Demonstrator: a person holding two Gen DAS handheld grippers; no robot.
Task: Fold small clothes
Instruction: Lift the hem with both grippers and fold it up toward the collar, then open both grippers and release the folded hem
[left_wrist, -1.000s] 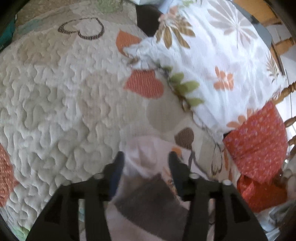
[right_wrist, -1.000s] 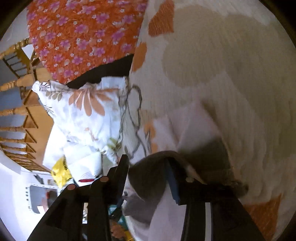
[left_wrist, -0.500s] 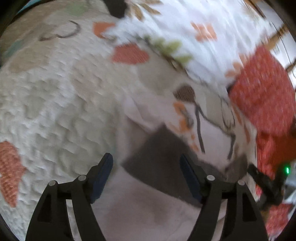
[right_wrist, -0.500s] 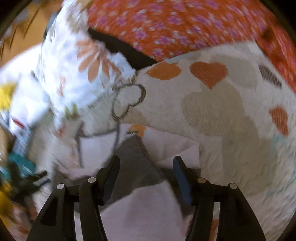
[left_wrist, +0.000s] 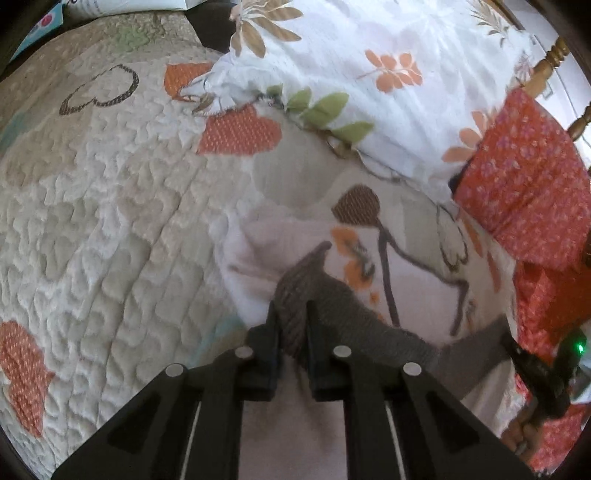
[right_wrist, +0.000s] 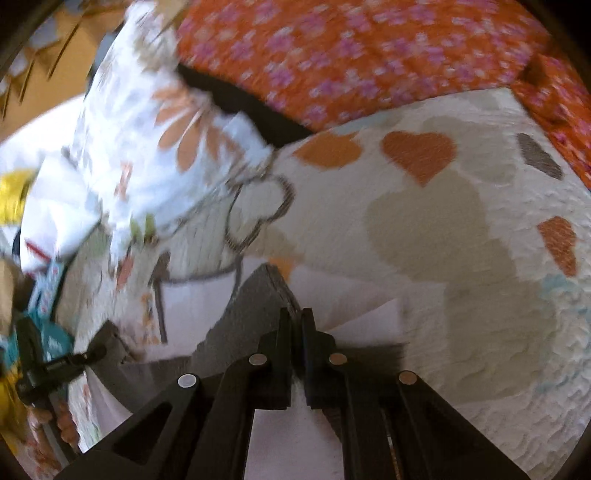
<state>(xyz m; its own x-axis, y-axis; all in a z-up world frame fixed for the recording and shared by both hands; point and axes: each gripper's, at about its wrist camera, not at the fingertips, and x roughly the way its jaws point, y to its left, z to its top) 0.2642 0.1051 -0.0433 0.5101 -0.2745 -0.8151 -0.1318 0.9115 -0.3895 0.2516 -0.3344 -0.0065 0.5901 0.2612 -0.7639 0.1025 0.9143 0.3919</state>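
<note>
Left hand-held gripper (left_wrist: 291, 314) pinching grey waistband (left_wrist: 295, 291) of small garment (left_wrist: 255, 258), right hand-held gripper (right_wrist: 294, 321) likewise, quilt (left_wrist: 110, 221) beneath

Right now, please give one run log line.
left gripper: shut on waistband | right gripper: shut on waistband | garment: on quilt

Home bedroom — quilted bedspread (left_wrist: 110, 206), floral pillow (left_wrist: 388, 74), wooden headboard (left_wrist: 554, 59).

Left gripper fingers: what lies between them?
The garment's grey band is pinched between the left gripper fingers, seen in the left wrist view.
</note>
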